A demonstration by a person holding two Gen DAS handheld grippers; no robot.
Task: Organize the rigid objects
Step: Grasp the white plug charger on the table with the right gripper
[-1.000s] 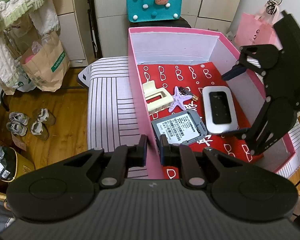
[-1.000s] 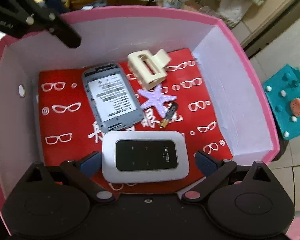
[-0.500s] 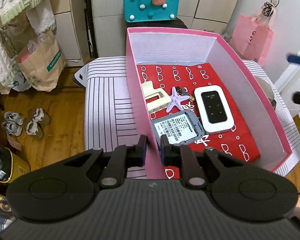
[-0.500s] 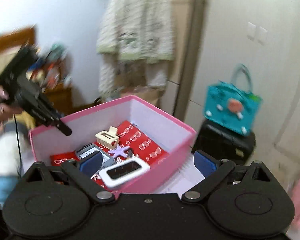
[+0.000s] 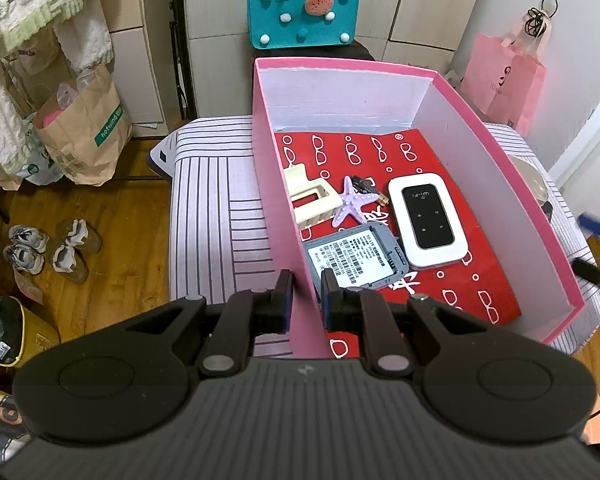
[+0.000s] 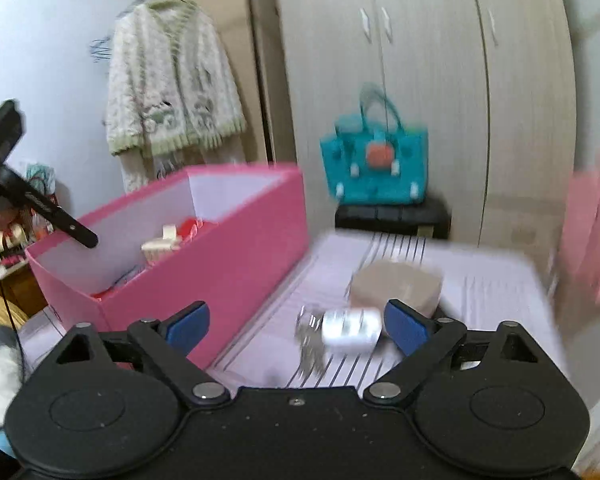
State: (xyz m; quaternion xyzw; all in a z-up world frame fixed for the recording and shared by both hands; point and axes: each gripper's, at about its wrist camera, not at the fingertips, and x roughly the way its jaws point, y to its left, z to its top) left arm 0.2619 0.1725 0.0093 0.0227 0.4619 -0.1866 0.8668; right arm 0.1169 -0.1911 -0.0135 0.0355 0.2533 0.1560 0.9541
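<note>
The pink box (image 5: 512, 184) stands on the striped table (image 5: 216, 208). On its red lining lie a white pocket router (image 5: 428, 216), a grey battery cover (image 5: 356, 258), a purple starfish (image 5: 354, 204) and a cream hair claw (image 5: 310, 198). My left gripper (image 5: 306, 300) is shut on the box's near wall. My right gripper (image 6: 296, 322) is outside the box over the table, its jaws wide and closing. A small white object (image 6: 350, 330) with metal bits lies between its blue pads (image 6: 404, 324), untouched. The picture there is blurred.
A tan block (image 6: 396, 284) sits just past the white object. A teal bag (image 5: 304, 12) stands on a black case behind the table, a pink bag (image 5: 504, 80) to the right. A paper bag (image 5: 84, 128) and shoes (image 5: 48, 248) are on the floor at the left.
My right gripper left the white router in the box, drew out over the right wall and swung to the table beside the box. The left gripper kept its hold and place.
</note>
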